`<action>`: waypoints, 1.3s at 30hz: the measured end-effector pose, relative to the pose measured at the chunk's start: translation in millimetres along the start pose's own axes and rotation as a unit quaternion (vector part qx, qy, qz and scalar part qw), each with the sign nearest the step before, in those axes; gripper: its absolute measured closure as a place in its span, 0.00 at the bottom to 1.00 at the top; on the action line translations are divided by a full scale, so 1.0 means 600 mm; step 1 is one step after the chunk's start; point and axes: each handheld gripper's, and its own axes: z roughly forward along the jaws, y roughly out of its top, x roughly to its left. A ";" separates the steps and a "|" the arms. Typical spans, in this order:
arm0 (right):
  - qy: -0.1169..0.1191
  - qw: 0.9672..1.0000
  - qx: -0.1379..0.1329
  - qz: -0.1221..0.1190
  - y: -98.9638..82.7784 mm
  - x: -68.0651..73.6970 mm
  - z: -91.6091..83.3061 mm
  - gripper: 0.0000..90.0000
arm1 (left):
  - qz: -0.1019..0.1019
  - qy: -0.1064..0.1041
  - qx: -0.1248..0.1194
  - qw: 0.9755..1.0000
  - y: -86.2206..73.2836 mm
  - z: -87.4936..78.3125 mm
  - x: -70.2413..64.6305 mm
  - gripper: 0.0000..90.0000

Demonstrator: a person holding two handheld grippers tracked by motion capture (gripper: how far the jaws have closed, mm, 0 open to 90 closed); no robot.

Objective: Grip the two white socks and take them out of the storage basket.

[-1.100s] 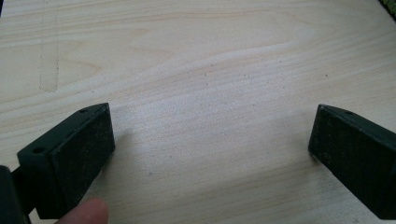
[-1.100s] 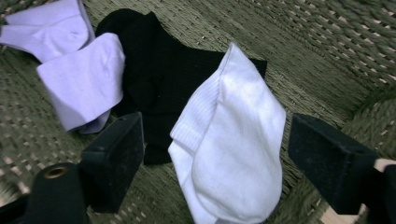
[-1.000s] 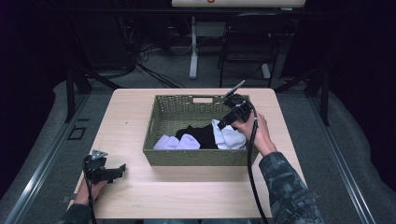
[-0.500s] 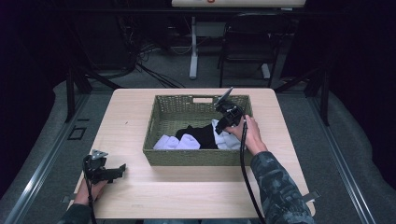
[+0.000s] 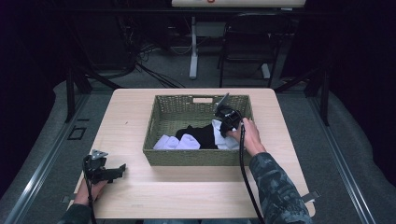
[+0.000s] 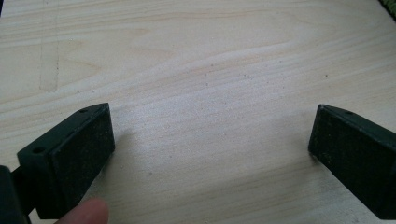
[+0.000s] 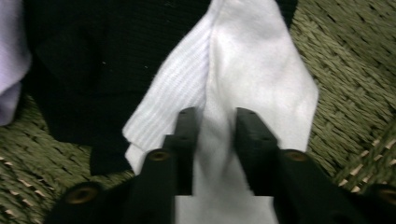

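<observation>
Lying crumpled in wicker basket (image 5: 161, 122), white ribbed sock (image 7: 252, 84), fold pinched by closing right tongs (image 7: 212, 123), left tongs (image 6: 210, 140) agape.

No legible text, label, brand or number is seen on anything. Red marks are borne by the white board (image 5: 236, 2) at the top edge, but they cannot be read.

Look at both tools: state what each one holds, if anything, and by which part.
The right tool has just been closing on a white sock in the basket, pinching a raised fold near its middle. The left tool stands open over the table, holding nothing.
</observation>
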 end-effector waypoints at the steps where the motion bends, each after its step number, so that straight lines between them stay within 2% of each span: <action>1: -0.002 1.000 0.005 -0.002 0.000 -0.001 -0.001 0.85 | 0.000 0.000 0.000 1.000 0.000 0.000 0.000 0.00; 2: -0.001 1.000 0.005 -0.002 -0.001 -0.001 -0.001 0.88 | 0.000 0.000 0.000 1.000 0.000 0.000 0.000 0.00; 3: -0.004 1.000 -0.009 0.003 -0.003 0.001 0.000 0.90 | 0.000 0.000 -0.001 1.000 0.000 0.000 0.000 0.00; 6: -0.005 1.000 -0.009 0.001 -0.004 0.000 -0.008 0.95 | 0.000 0.000 0.000 1.000 0.000 0.000 0.000 0.00; 8: -0.006 1.000 -0.008 -0.004 -0.004 -0.002 -0.017 0.96 | 0.000 0.000 0.000 1.000 0.000 0.000 0.000 0.00; 12: -0.008 1.000 -0.014 0.003 -0.009 -0.003 -0.027 0.97 | 0.000 0.001 0.000 1.000 0.000 0.000 0.000 0.00; 14: -0.011 1.000 -0.010 -0.005 -0.010 -0.006 -0.035 0.97 | 0.000 0.000 0.000 1.000 0.000 0.000 0.000 0.00; 18: -0.008 0.999 -0.031 0.003 -0.013 -0.005 -0.053 0.97 | 0.000 0.001 0.000 1.000 0.000 0.000 0.000 0.00; 22: -0.015 0.999 -0.029 -0.007 -0.013 -0.004 -0.071 0.97 | 0.000 0.001 0.000 1.000 0.000 0.000 0.000 0.00; 28: -0.006 1.000 -0.027 -0.007 -0.011 -0.005 -0.088 0.97 | 0.000 0.000 0.000 1.000 0.000 0.000 0.000 0.00; 29: -0.007 1.000 -0.017 -0.015 -0.009 -0.007 -0.092 0.97 | 0.000 0.000 0.000 1.000 0.000 0.000 0.000 0.00; 31: -0.003 1.000 -0.023 -0.009 -0.008 -0.008 -0.096 0.97 | 0.000 0.000 0.000 1.000 0.000 0.000 0.000 0.00; 37: 0.005 1.000 -0.010 -0.015 -0.003 -0.015 -0.115 0.97 | 0.000 0.000 0.000 1.000 0.000 0.000 0.000 0.00; 39: 0.012 1.000 -0.014 -0.012 -0.003 -0.015 -0.119 0.97 | 0.000 0.000 0.000 1.000 0.000 0.000 0.000 0.00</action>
